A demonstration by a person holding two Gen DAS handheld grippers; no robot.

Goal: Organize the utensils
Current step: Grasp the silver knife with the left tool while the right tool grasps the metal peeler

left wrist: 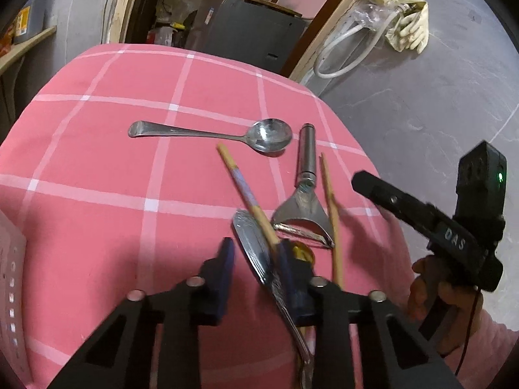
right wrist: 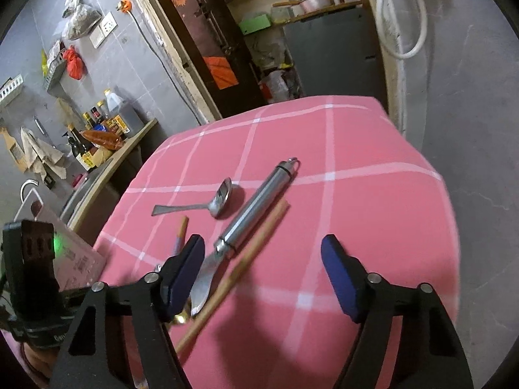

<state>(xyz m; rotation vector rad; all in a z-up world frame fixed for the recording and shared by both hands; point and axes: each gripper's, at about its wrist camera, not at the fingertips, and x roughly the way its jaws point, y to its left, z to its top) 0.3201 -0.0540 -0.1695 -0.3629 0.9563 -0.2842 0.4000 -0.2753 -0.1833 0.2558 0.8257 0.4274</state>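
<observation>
1. A pink tablecloth [left wrist: 97, 168] with white check lines covers the table, set in a grey-tiled kitchen with cluttered shelves behind.
2. Utensils lie loose on the cloth: a steel spoon [left wrist: 207, 134] lies apart from the rest toward the far side, bowl up, plain and shiny.
3. Nearer, a steel peeler [left wrist: 303, 201] with a round handle and a flared head lies beside a bare wooden chopstick [left wrist: 331, 207].
4. A second chopstick [left wrist: 246, 191], with a pale lilac band, crosses over an embossed steel handle [left wrist: 256, 253] of a piece whose working end is hidden.
5. The left gripper [left wrist: 256, 265] is narrowed around that embossed handle and the banded chopstick; the handle lies against its right pad, while a gap shows at the left pad.
6. The right gripper [right wrist: 262, 262] hangs over the peeler and bare chopstick, jaws spread, nothing clasped.
</observation>
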